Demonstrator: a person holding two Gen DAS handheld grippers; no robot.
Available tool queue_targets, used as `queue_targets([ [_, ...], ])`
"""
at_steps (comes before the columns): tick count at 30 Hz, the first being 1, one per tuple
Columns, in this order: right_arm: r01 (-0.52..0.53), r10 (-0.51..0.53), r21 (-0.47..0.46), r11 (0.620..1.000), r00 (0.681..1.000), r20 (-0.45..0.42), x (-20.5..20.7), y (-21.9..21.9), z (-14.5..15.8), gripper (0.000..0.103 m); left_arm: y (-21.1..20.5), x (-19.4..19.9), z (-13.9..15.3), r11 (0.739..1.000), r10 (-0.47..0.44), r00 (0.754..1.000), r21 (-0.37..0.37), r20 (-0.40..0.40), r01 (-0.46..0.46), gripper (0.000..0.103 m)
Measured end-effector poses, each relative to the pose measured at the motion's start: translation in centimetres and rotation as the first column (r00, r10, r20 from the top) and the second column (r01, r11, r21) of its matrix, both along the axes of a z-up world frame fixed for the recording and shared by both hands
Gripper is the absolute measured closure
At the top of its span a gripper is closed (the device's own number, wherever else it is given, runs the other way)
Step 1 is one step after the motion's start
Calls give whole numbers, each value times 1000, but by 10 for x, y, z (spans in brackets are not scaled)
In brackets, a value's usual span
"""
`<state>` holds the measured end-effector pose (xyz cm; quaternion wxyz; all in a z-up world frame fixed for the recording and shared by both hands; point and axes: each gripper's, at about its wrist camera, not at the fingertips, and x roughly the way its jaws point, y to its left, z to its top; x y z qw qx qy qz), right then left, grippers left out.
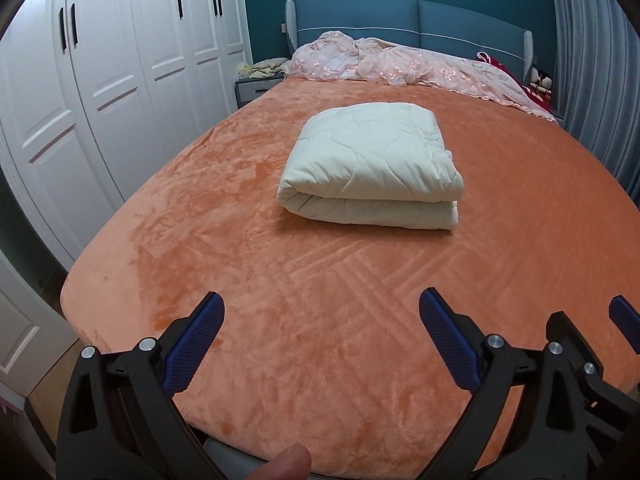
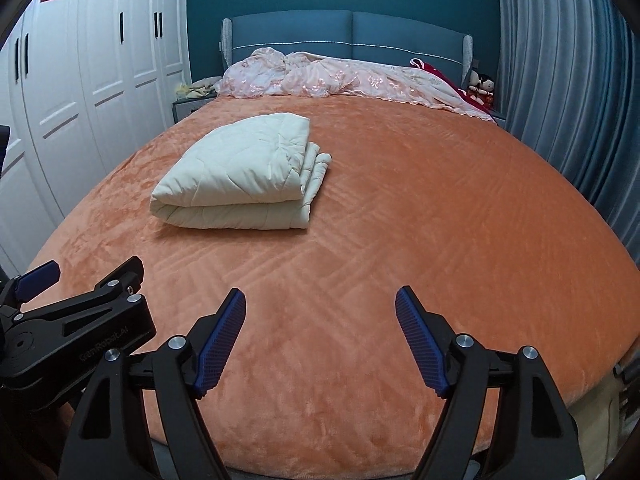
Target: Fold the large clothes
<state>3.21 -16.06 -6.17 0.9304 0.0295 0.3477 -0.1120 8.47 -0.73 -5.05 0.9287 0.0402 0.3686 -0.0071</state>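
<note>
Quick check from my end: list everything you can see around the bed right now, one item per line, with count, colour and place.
folded quilted cream comforter: one, cream, middle of the bed, untouched
plush orange bedspread: one, orange, covering the mattress
crumpled pink embroidered cover: one, pink, bunched along the headboard
padded blue headboard: one, blue, far end of the bed
white panelled wardrobe: one run of doors, white with red paper cutouts, left wall
pleated grey-blue curtain: one, grey-blue, right side
small doll figures: apparently two, red and dark, right of the headboard
left tongs: one, black with blue pads, open, empty
right tongs: one, same colours, open, empty
fingertip: one, bottom edge
</note>
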Motion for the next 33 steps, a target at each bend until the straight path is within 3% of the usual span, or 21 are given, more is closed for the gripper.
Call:
queue_targets([
  [12, -2, 2, -3, 1000, 1000, -4, -9, 10, -15, 28, 11, -12, -19, 1000, 4, 1000, 24, 7, -5, 7],
  [33, -3, 3, -3, 1000, 1000, -5, -11, 11, -16, 28, 15, -15, -19, 1000, 16, 1000, 13, 6, -16, 8],
])
